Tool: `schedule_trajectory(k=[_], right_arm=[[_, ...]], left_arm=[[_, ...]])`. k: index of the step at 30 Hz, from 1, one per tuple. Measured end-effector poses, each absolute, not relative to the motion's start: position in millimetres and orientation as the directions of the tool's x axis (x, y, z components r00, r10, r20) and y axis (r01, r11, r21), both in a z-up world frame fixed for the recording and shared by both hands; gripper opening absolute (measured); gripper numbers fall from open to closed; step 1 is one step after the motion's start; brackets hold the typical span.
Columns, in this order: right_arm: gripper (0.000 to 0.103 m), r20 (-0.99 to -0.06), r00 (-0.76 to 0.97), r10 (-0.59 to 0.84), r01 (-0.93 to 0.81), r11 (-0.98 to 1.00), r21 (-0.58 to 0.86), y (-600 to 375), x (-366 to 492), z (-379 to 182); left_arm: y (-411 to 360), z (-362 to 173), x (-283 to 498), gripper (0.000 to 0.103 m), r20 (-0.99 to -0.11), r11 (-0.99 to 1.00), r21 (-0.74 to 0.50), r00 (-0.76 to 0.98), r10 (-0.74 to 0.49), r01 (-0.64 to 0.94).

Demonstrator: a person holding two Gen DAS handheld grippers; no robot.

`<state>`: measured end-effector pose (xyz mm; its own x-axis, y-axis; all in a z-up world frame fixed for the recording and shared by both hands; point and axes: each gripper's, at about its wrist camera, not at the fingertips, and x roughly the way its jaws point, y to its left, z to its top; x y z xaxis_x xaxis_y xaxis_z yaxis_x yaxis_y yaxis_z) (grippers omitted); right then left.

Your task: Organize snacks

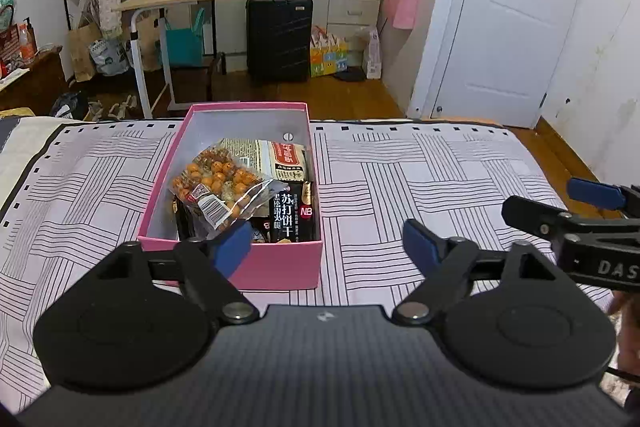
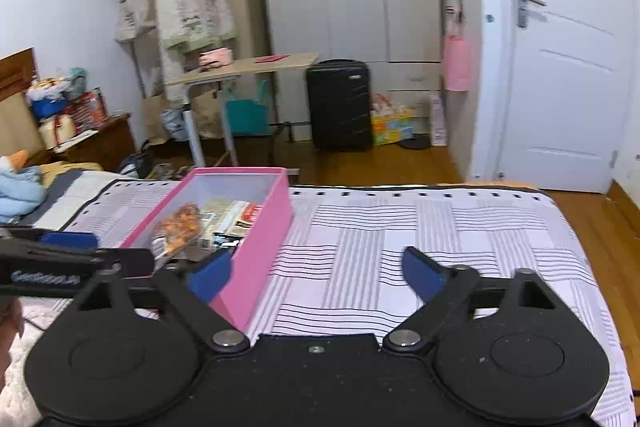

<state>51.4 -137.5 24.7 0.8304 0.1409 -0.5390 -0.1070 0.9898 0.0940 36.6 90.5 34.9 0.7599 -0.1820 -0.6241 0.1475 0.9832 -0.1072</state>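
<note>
Showing, left to right: the open pink cardboard box [image 1: 244, 259] on the striped bedspread [image 1: 420, 167], long axis running away from the cameras, holding a clear bag of orange coated nuts [image 1: 218, 183] and a black cracker packet [image 1: 294, 211]; the left gripper [image 1: 326, 247], jaws wide and empty, nearest the box's near end; the right gripper [image 2: 316, 273], likewise spread and empty, right of the box.
</note>
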Motion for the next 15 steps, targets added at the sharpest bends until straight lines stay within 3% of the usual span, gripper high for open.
schedule_trajectory(k=[3, 6, 11, 15], right_arm=[[0.103, -0.554, 0.83, 0.071, -0.042, 0.997, 0.064, -135, 50, 23], [0.103, -0.571, 0.819, 0.05, -0.02, 0.998, 0.059, -135, 48, 22], [0.103, -0.607, 0.793, 0.063, 0.014, 0.993, 0.121, -146, 47, 21], [0.103, -0.608, 0.793, 0.045, 0.003, 0.997, 0.078, -146, 42, 20]], left_arm=[[89, 37, 27, 0.099, -0.605, 0.985, -0.103, 0.777, -0.173, 0.139], [90, 37, 22, 0.102, -0.587, 0.986, -0.113, 0.792, -0.168, 0.125], [92, 32, 18, 0.103, -0.579, 0.991, -0.103, 0.804, -0.133, 0.089], [98, 34, 11, 0.103, -0.557, 0.991, -0.12, 0.822, -0.118, 0.061]])
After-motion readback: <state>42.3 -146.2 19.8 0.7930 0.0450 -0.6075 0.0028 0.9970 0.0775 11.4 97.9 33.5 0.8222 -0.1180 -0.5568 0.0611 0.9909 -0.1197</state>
